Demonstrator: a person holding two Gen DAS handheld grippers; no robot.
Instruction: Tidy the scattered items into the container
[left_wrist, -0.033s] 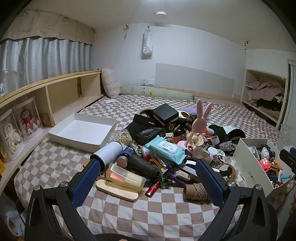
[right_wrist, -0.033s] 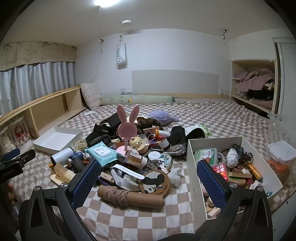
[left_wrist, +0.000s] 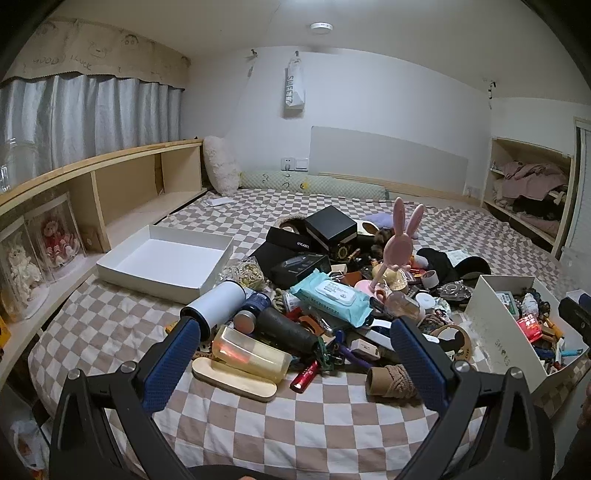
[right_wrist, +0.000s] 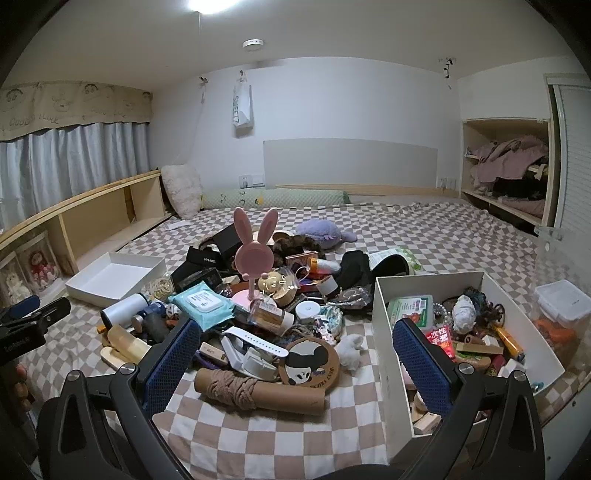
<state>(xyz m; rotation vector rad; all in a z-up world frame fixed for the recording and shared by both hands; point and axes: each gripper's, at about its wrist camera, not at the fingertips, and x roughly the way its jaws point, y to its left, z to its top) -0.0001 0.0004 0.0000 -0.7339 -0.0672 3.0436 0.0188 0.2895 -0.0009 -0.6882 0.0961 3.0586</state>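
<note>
A heap of scattered items lies on the checkered bed (left_wrist: 295, 424). It includes a teal wipes pack (left_wrist: 332, 299), a pink bunny mirror (left_wrist: 400, 243), a white bottle (left_wrist: 218, 302), a yellowish clear case (left_wrist: 251, 354) and a rope-wrapped cardboard tube (right_wrist: 258, 391). To the right stands the white container (right_wrist: 384, 295), holding several small things. My left gripper (left_wrist: 295, 326) hovers open above the near edge of the heap, holding nothing. My right gripper (right_wrist: 295, 326) is open too. Its left finger is over the heap and its right finger over the container's near corner.
An empty shallow white tray (left_wrist: 166, 258) lies left of the heap. A wooden shelf with dolls in clear cases (left_wrist: 22, 266) runs along the left. A clear lidded tub (right_wrist: 561, 302) sits right of the container. A purple plush (right_wrist: 321, 232) lies behind the heap.
</note>
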